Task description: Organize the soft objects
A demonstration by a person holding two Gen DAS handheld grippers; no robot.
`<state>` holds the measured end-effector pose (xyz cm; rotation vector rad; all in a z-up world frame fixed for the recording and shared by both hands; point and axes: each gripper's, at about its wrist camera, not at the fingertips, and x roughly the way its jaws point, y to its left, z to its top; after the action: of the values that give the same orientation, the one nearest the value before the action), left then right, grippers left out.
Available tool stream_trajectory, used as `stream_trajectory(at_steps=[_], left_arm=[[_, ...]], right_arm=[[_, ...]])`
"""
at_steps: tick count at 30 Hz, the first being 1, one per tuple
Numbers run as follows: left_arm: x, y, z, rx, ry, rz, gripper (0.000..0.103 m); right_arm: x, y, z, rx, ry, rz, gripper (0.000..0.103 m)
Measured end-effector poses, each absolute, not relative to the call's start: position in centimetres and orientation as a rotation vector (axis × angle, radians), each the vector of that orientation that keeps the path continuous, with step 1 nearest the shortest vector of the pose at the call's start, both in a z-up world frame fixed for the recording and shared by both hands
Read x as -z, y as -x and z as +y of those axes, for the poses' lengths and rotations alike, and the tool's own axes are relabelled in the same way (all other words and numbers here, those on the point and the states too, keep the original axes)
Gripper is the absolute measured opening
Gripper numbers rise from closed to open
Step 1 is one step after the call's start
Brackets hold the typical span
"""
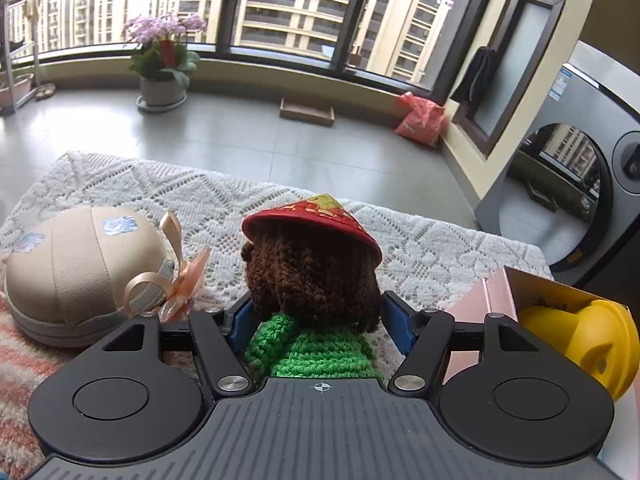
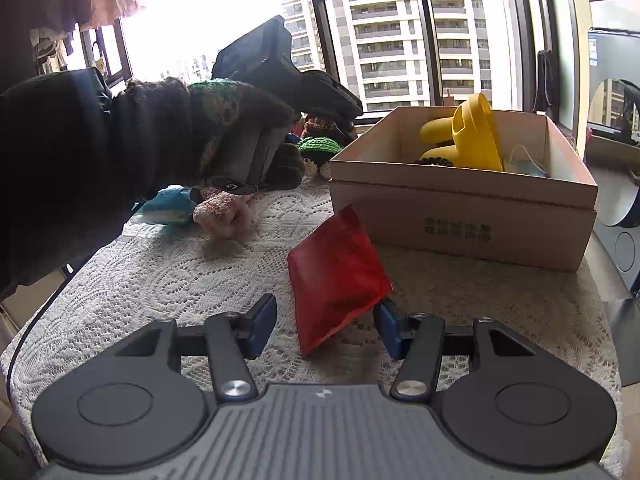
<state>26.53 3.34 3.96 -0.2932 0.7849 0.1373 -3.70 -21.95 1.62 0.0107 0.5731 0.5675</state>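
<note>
While the left gripper (image 1: pixel 316 320) sits around the crochet doll (image 1: pixel 312 280), the right gripper (image 2: pixel 324 328) hangs over the red pouch (image 2: pixel 336 268) with nothing gripped.

Left jaws: spread to about doll width, blue pads flanking the brown head and green body. Can't tell if the pads are pressing or just beside it, so grip is unconfirmed. Doll is upright between the fingers, red hat (image 1: pixel 310 224) up, back to the camera, on the lace cloth (image 1: pixel 200 200).

Right jaws: wide. Pouch lies between and just beyond the fingertips, tilted, long axis running from near-left to far-right. Its near corner points into the gap, off-centre toward the right finger, which looks close to or touching its edge.

Key relation: box (image 2: pixel 460 216) is to the right of the doll in the left view and far-right of the pouch in the right view. It already holds a yellow toy (image 2: pixel 472 136). Right gripper is nearer the box; the left one has to carry the doll right.

Other loose items: beige round pouch (image 1: pixel 72 272) with ribbon to the left of the doll, a pink knit piece (image 2: pixel 224 208) and a blue item (image 2: pixel 168 204) on the cloth's left side.

Guess at next step: close on the doll, lift, move right to the box. Risk: soft yarn squashes and slips.
</note>
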Motion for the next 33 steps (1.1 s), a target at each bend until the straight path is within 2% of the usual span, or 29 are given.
stream_trajectory(at_steps=[5,8,17,21,26,29,33], left_arm=[[-3.1,-25.8,2.3,-0.102,0.125,0.732,0.061],[-3.4,-23.9,2.8,-0.014,0.12,0.685,0.059],[-6.7,-13.9,4.2,0.206,0.136,0.606,0.058],[-7.9,-7.9,3.8,0.296,0.097,0.657,0.058],[-6.3,-1.5,4.1,0.326,0.113,0.729,0.058],[-5.0,0.4,4.8,0.324,0.172,0.749,0.058],[-3.8,1.1,5.4,0.323,0.231,0.753,0.058]], right_arm=[[-1.5,3.8,-22.0,-0.565,-0.018,0.566,0.054],[-1.5,3.7,-22.2,-0.559,-0.033,0.564,0.054],[-1.4,3.5,-22.7,-0.533,-0.079,0.562,0.061],[-1.5,3.5,-22.3,-0.538,-0.053,0.569,0.062],[-2.2,4.3,-20.8,-0.541,0.119,0.519,0.067],[-2.7,4.1,-19.5,-0.551,0.285,0.485,0.068],[-3.1,1.2,-19.0,-0.63,0.305,0.564,0.068]])
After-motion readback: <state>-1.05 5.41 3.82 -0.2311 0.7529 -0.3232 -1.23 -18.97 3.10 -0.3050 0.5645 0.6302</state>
